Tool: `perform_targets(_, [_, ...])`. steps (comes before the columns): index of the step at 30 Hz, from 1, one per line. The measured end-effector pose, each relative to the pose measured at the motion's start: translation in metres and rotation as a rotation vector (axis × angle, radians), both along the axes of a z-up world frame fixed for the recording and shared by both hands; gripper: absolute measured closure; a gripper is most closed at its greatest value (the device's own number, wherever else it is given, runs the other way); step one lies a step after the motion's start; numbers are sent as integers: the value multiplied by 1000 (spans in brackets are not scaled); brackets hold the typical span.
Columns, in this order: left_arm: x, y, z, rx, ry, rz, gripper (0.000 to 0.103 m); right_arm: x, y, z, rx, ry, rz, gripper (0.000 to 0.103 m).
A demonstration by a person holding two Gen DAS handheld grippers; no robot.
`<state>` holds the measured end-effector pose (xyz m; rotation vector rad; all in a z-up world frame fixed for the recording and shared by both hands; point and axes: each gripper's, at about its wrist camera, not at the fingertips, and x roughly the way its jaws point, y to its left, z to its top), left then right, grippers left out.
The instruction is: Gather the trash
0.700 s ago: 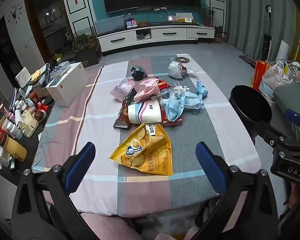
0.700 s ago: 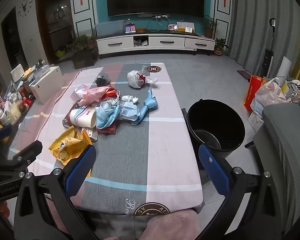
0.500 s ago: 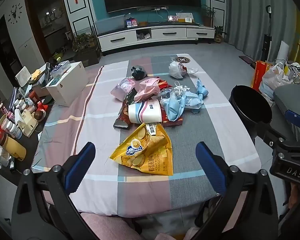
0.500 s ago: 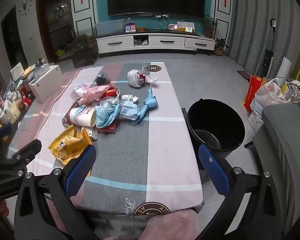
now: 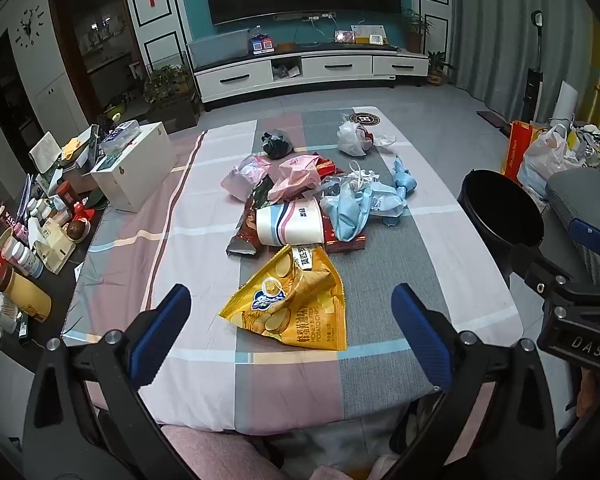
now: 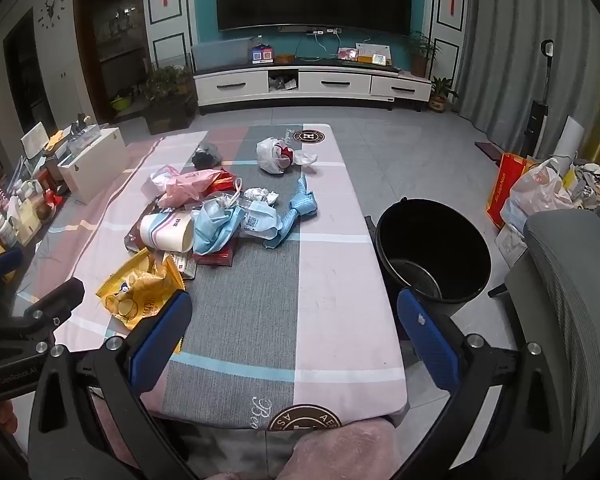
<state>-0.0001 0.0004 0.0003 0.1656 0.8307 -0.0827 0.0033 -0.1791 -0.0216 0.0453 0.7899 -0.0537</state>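
Observation:
Trash lies heaped mid-table on a pink and grey cloth (image 5: 388,276): a yellow chip bag (image 5: 296,304) nearest me, a white paper cup (image 5: 290,226) on its side, blue plastic bags (image 5: 356,208), pink bags (image 5: 296,172), a white bag (image 5: 350,138) and a black bag (image 5: 276,144) at the far end. A black bucket (image 6: 432,246) stands on the floor right of the table. My left gripper (image 5: 290,316) hovers open over the near edge, in front of the chip bag. My right gripper (image 6: 294,322) hangs open over the near right side, empty.
Bottles, jars and a white box (image 5: 134,166) crowd a low surface at the left. A grey chair (image 6: 568,280) stands right of the bucket, with full bags (image 6: 536,192) on the floor behind. A TV cabinet (image 5: 308,70) lines the far wall.

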Motion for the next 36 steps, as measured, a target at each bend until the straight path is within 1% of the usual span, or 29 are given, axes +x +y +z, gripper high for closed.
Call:
perform_targets(3, [0, 0, 0, 2, -2, 1, 3, 3, 2, -4, 3, -2, 0, 2])
perform_targets(36, [2, 1, -2, 2, -1, 2, 3, 1, 3, -3, 0, -4, 1, 2])
